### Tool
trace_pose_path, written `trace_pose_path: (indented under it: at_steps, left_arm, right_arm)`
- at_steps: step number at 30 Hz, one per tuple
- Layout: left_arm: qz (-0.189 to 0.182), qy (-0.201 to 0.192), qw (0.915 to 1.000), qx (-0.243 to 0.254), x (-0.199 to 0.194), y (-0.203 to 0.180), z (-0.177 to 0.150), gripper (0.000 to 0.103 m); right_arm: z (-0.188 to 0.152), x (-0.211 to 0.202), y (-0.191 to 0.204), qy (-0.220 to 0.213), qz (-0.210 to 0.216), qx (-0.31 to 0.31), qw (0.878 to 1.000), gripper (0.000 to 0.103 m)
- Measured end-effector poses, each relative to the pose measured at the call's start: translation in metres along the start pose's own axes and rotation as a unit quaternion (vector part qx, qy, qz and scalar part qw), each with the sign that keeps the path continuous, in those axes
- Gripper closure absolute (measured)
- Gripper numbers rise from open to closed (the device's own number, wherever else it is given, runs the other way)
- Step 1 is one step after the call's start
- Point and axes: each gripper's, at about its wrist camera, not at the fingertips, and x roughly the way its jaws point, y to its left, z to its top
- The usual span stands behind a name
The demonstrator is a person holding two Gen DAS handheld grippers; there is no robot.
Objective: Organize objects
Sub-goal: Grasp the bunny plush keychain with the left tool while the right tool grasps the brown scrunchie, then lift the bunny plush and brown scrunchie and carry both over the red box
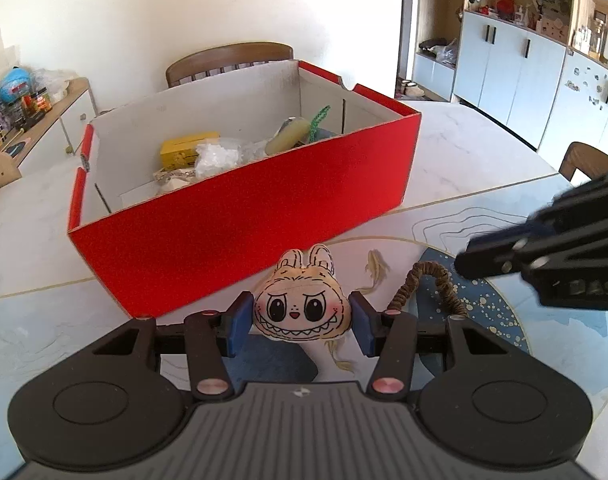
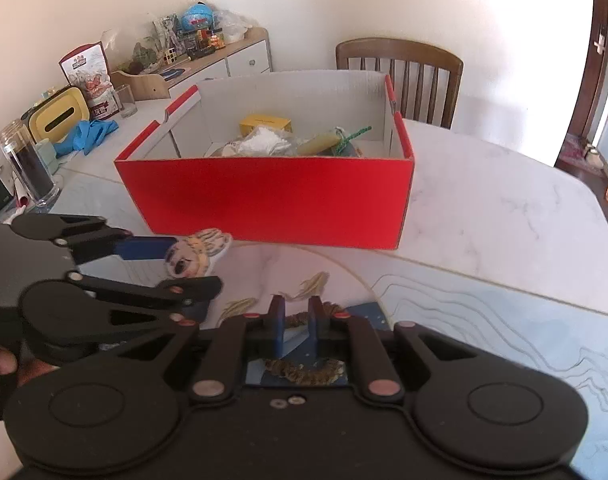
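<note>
Box, red and open-topped, straight ahead of both grippers and farther up the table. Long side turned toward them, so its near wall stands between the held things and the space inside. Already holds a yellow carton, a crumpled white bag and a few other odds.

Left gripper: jaws partly closed, blue pads pressing on both cheeks of the plush face. Ears aimed at the box, widest axis running pad to pad. Just short of the near wall, close to 1 corner in the left wrist view. Cannot tell whether clear of the mat beneath.

Right gripper: jaws all but closed, pinching 1 short stretch of the brown hair band, with the rest of the loop drooping below the pads. Beside the left gripper and slightly farther back from the wall.

Likely next: up and over the near wall, then forward and down into the free floor at the box's left end. Probably the plush first, being nearer. Worth watching the slack loop of the hair band, which could well snag on the cardboard rim if carried too low.
</note>
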Motion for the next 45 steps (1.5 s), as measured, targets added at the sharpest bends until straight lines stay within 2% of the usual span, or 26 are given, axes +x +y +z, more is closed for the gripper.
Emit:
trace_pose_path:
  at_steps: [3,8,10,12,17,20,25,30,45]
  left_arm:
    - [0.002,0.002,1.0,-0.003,-0.002,0.001,-0.002,0.052]
    - [0.001,0.011,0.9999,-0.008,0.0,0.004,-0.011,0.052]
    - [0.001,0.015,0.9998,-0.011,0.002,0.005,-0.014,0.052]
    - [0.002,0.016,0.9998,-0.01,0.002,0.006,-0.016,0.052]
    - [0.004,0.016,0.9998,-0.012,0.002,0.009,-0.017,0.052]
    - [0.003,0.015,0.9998,-0.011,0.001,0.01,-0.017,0.052]
    - [0.003,0.013,0.9999,-0.011,0.0,0.011,-0.018,0.052]
    - [0.001,0.013,0.9999,-0.009,-0.004,0.011,-0.018,0.052]
    - [-0.009,-0.004,0.9999,-0.001,-0.053,0.005,0.005,0.052]
  right_arm:
    - [-0.004,0.016,-0.01,0.019,-0.007,0.01,1.0,0.09]
    - [-0.011,0.038,-0.019,0.04,-0.014,0.025,0.999,0.073]
    - [-0.014,0.043,-0.021,0.042,-0.018,0.03,0.998,0.06]
    - [-0.015,0.048,-0.022,0.041,-0.018,0.029,0.999,0.053]
    - [-0.015,0.06,-0.017,0.043,-0.029,0.009,0.999,0.053]
    - [-0.013,0.063,-0.012,0.039,-0.033,-0.006,0.999,0.058]
    - [-0.015,0.062,-0.006,0.036,-0.035,-0.021,0.999,0.08]
    - [-0.016,0.053,-0.003,0.027,-0.025,-0.005,0.999,0.093]
    - [-0.001,-0.034,0.011,-0.047,0.021,0.029,0.998,0.096]
